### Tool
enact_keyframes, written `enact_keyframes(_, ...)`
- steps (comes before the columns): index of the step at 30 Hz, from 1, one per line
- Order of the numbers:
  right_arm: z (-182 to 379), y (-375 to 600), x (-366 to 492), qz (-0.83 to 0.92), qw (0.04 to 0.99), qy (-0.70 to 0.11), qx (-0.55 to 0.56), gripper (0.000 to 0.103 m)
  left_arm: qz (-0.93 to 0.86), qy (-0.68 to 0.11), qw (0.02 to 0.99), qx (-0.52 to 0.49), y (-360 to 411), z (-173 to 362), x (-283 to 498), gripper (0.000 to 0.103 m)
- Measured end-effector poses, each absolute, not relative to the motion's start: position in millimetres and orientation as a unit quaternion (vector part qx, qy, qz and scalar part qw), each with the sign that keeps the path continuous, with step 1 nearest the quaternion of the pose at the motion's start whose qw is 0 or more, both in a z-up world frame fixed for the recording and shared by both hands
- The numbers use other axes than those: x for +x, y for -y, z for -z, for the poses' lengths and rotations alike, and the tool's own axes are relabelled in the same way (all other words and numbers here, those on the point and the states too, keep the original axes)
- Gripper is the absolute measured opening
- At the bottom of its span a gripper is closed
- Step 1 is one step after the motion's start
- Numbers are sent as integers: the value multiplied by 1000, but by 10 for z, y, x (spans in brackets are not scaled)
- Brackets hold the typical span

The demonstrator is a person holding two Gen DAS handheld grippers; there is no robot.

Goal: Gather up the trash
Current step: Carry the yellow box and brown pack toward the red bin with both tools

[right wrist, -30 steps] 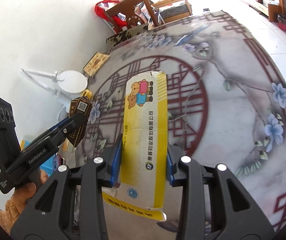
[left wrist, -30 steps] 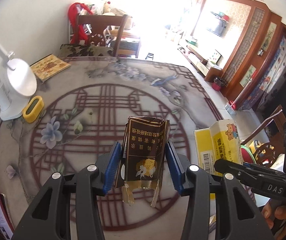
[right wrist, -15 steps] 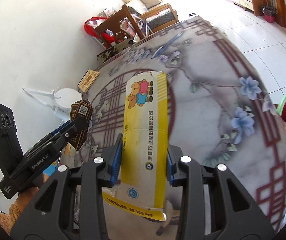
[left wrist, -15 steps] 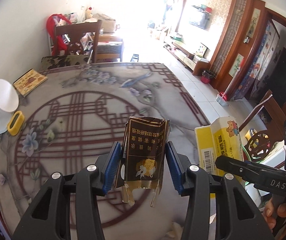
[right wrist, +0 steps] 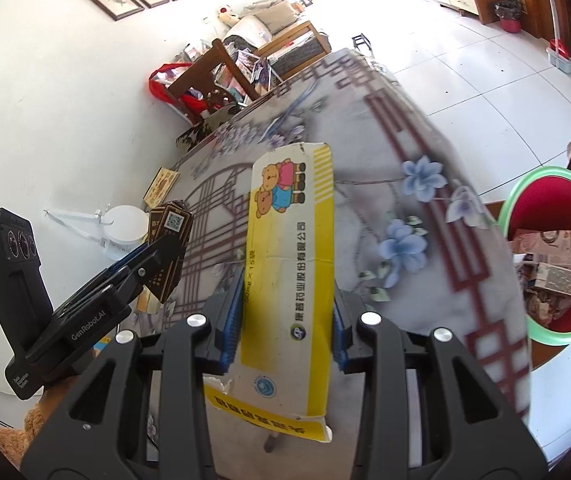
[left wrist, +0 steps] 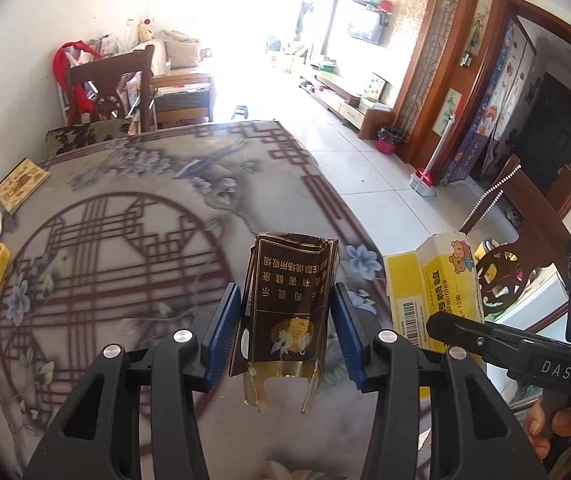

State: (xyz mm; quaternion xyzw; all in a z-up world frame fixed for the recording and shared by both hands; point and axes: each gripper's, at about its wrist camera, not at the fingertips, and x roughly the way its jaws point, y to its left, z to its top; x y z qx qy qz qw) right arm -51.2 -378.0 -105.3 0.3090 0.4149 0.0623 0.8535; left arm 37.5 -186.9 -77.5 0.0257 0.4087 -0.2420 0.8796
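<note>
Left gripper [left wrist: 287,326] jaws clamped on torn dark-brown cigarette pack [left wrist: 290,304]; right gripper [right wrist: 287,318] clamped on flattened yellow-white medicine carton [right wrist: 287,272]. Both held above patterned table [left wrist: 125,240]. Red green-rimmed bin [right wrist: 545,308] on right: centre carton over opening before release, then pack.

Browns, yellows and a flowered grey tabletop

The pack [left wrist: 289,312] is dark brown with gold lettering and a gold emblem; the box [right wrist: 287,276] is yellow and white with cartoon bears in pink and blue. Both tools [left wrist: 285,328] [right wrist: 287,322] are black with blue pads [left wrist: 221,328]. The tabletop [left wrist: 125,216] is grey with dark red lattice and pale blue flowers. The bin [right wrist: 545,256] is red inside with a green rim.
</note>
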Motion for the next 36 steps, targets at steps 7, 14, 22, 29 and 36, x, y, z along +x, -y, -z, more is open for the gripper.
enact_keyframes(7, 1087, 4072, -610, -58, 852, -409, 320, 36, 250, -419, 873, 27, 2131, 802, 346, 44)
enact_keyframes(14, 1116, 4314, -698, -52, 850, -399, 339, 36, 261, -425, 866, 41, 2412, 809, 316, 44)
enact_keyframes(22, 1179, 4577, -825, -40, 845, -392, 362, 36, 278, -431, 857, 56, 2704, 846, 252, 44)
enact_keyframes(29, 1215, 4738, -883, -33, 842, -391, 370, 36, 286, -434, 852, 63, 2874, 870, 214, 44)
enact_keyframes(36, 1234, 4832, -898, -29, 840, -390, 375, 36, 287, -438, 849, 69, 2974, 893, 204, 44)
